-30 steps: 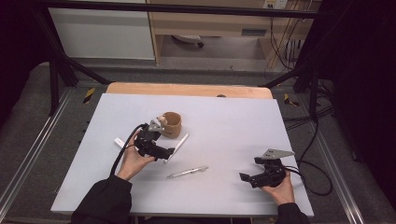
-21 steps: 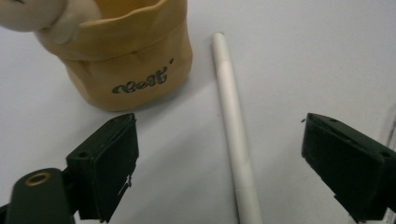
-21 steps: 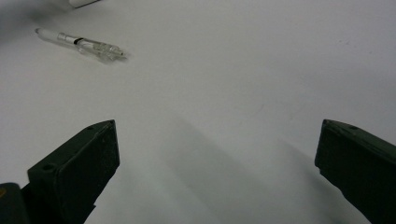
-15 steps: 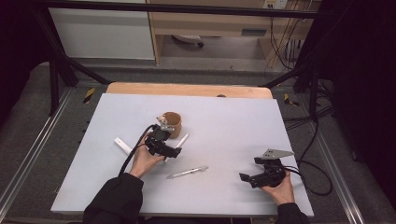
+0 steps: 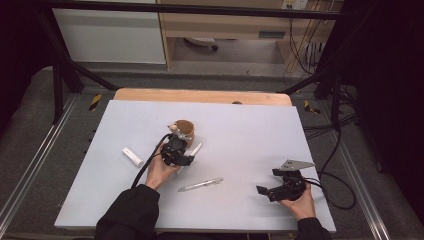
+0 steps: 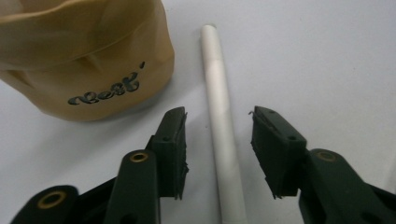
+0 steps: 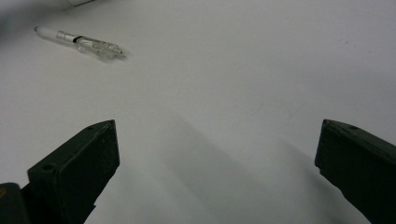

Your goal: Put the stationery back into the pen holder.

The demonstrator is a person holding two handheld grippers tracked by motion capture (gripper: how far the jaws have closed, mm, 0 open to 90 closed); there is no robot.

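Our left gripper (image 6: 218, 140) straddles a slim white pen (image 6: 219, 126) lying flat on the surface beside a tan cup (image 6: 84, 56); its jaws have just been closing, not yet touching. The pen looks light, stiff and slippery, best pinched mid-barrel. Our right gripper (image 7: 217, 154) rests released.

Clear-barrelled pen (image 5: 200, 184) lies flat on the pale tabletop (image 5: 260, 135), near the front edge. Short white cylinder (image 5: 133, 157) lies toward the left (well apart from the pen).
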